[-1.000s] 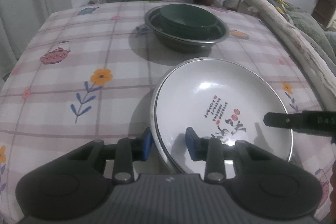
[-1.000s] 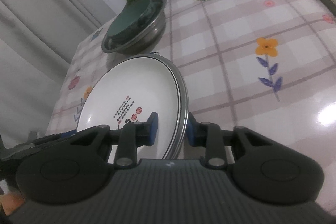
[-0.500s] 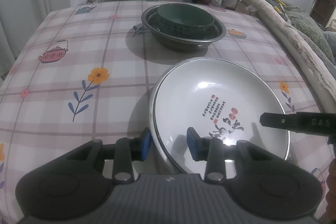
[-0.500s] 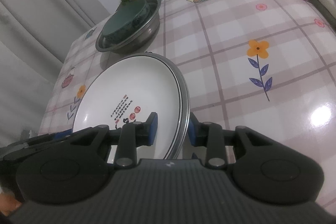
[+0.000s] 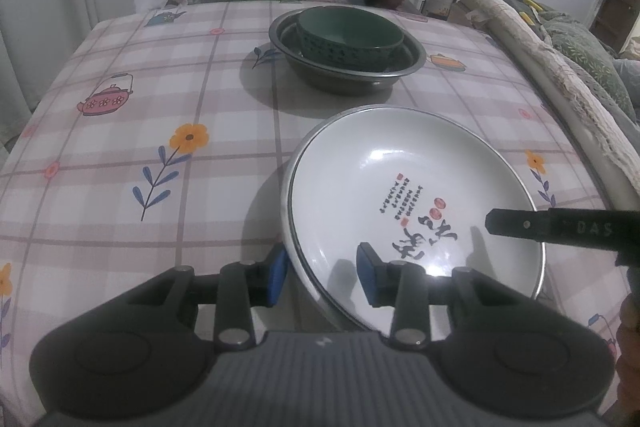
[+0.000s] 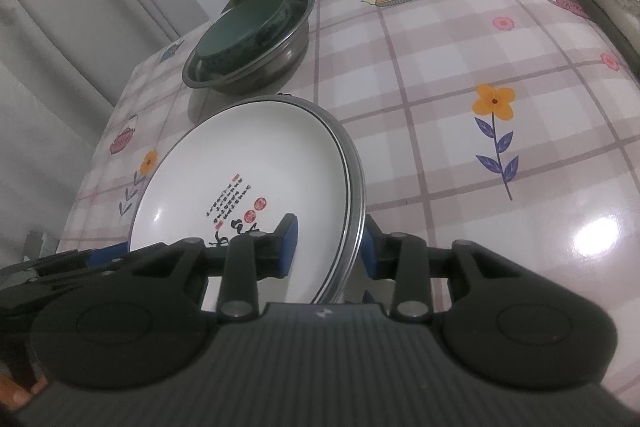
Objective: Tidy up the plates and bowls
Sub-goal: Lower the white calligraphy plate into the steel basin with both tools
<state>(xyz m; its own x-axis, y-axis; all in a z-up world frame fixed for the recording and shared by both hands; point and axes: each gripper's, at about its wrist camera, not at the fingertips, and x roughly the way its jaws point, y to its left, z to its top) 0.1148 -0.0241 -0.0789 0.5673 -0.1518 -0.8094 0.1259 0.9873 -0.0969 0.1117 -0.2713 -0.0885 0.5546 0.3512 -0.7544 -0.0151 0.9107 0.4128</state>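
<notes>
Green bowl [image 5: 348,31] in metal basin [image 5: 344,81]; plate stack [image 5: 400,155] rim between loose left tongs [image 5: 321,277], right tongs [image 6: 328,249] opening.

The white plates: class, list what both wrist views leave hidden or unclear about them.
- How many plates are stacked: right wrist view shows layered rims only; the top plate covers the rest.
- Near rim: both views, hidden behind the gripper bodies.
- Whether the left gripper or right gripper presses on the rim: the pads appear spread apart, contact unclear.
- Print: too small to read.
- Underside: hidden by the plates themselves.
</notes>
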